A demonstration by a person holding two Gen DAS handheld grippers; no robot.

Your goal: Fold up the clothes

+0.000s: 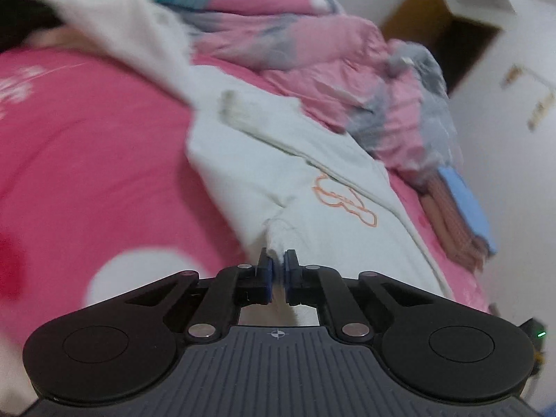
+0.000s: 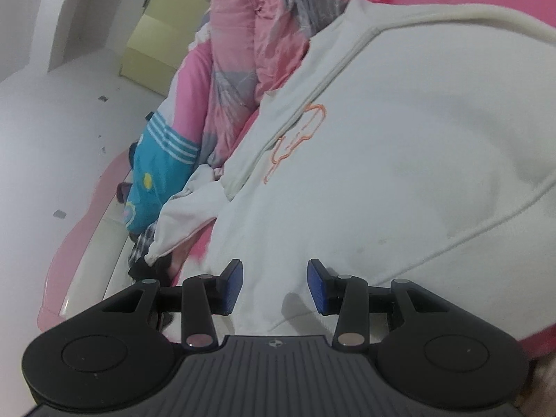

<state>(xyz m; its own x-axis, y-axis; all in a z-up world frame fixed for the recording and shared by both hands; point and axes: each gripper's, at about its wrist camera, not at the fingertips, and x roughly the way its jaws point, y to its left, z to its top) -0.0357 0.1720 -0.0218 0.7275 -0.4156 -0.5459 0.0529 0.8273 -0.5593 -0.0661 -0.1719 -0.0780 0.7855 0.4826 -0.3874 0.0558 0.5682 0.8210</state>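
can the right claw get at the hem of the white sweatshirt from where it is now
Probably yes: the right claw is open with the white sweatshirt edge lying between its fingers, nothing covering it. The left claw already pinches another part.

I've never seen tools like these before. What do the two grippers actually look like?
Both look alike: the left gripper and right gripper are matte black, with a ribbed grey body bearing a small crosshair mark, two round black discs at the sides, silver rivets on hinged black links, and blue ribbed pads on the fingers.
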